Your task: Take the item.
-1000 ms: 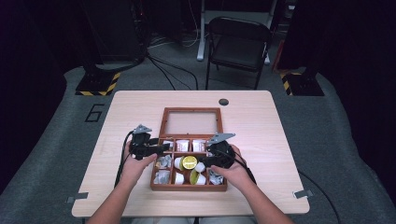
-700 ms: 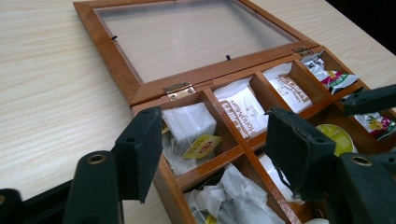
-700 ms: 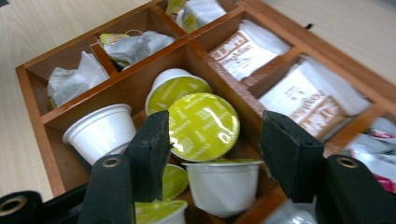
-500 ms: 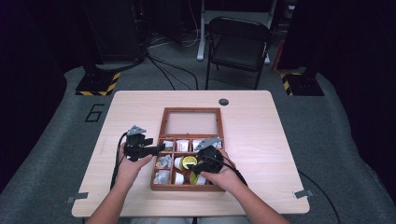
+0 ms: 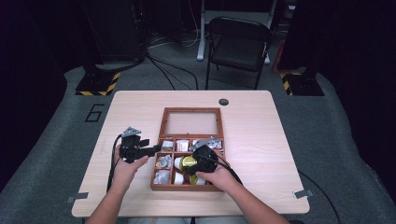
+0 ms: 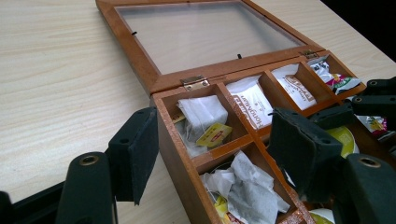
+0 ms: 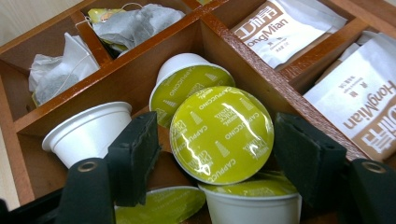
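Right tool (image 7: 212, 154) jaws just opened, capsule (image 7: 222, 140) between them ungripped, resting tilted on other capsules in the box (image 5: 156, 179) middle compartment. Risk: it slides off. My left tool (image 6: 219, 154) is open, straddling the box wall.

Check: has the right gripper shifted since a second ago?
Yes. The right gripper moved left, from the wooden box's right edge to its middle compartments; its jaws have just been opening.

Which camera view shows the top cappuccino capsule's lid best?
The right gripper view: the capsule sits close between the open right gripper, lid print legible. The high view gives a small yellow disc; the left gripper view, a yellow edge.
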Motion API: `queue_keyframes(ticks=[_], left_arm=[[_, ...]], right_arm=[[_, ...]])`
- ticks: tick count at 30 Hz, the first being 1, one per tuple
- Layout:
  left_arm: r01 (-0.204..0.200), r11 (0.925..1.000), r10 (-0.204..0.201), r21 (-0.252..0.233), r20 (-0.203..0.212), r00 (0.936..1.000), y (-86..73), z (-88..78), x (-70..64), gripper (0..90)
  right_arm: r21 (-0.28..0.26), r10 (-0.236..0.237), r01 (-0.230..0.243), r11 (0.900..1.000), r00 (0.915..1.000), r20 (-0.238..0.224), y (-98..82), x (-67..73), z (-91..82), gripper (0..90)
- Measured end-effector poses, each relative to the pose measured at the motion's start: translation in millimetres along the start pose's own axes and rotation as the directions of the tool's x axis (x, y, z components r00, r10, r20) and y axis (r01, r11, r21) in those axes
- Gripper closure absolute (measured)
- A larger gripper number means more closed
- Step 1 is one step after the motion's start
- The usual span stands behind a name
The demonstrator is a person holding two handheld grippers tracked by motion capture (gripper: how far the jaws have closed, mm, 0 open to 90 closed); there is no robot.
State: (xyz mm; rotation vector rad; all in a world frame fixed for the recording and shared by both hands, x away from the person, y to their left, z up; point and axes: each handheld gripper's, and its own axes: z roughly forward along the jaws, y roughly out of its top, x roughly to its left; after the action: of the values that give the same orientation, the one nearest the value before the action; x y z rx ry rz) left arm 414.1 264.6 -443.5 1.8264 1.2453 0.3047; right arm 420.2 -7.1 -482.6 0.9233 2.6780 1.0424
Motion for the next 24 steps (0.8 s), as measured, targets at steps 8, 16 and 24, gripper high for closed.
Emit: queue_keyframes(ticks=[8,16,24], left_arm=[[0.010,0.9999,-0.010,-0.006,-0.001,1.0000,-2.2,-2.8,2.6,33.4],[0.019,0.9997,-0.019,-0.018,-0.012,0.9997,-3.5,-6.8,6.7,33.6],[0.019,0.9996,-0.019,-0.018,-0.012,0.9997,-2.9,-6.3,7.6,33.8]], right_arm=[[0.022,-0.017,0.017,1.000,0.9997,0.018,3.8,6.2,9.9,32.7],[0.048,-0.027,0.025,0.999,0.9993,0.024,7.1,5.9,9.9,37.2],[0.006,0.009,-0.008,1.000,0.9993,-0.037,13.4,6.9,-7.1,37.2]])
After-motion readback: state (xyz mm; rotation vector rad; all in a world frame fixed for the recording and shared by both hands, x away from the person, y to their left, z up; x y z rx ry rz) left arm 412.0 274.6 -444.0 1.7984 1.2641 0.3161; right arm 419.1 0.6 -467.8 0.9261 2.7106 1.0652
